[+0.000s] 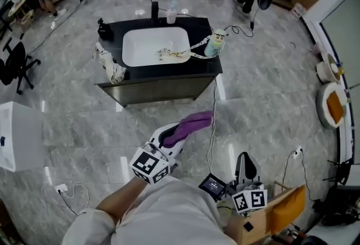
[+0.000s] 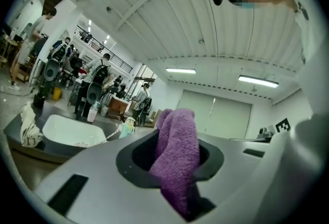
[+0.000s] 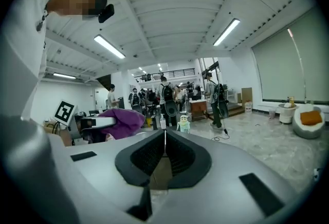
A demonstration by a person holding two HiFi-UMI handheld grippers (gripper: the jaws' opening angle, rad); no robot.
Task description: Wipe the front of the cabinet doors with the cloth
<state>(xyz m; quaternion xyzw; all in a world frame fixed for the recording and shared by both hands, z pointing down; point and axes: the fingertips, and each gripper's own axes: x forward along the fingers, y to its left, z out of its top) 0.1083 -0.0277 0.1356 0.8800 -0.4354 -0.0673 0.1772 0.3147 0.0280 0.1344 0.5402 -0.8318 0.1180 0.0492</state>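
Purple cloth (image 1: pixel 191 124) sits clamped in the left gripper (image 1: pixel 175 138), well short of the cabinet doors (image 1: pixel 160 89) below the sink (image 1: pixel 145 41), right gripper (image 3: pixel 164 148) pressed closed w/ nothing in it, so wiping prob. hasn't begun & all doors remain.

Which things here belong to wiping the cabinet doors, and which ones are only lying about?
Job: purple cloth, clamped in the left gripper; cabinet doors below the sink.
Lying about: white rag; cartoon-figure bottle; cardboard box.
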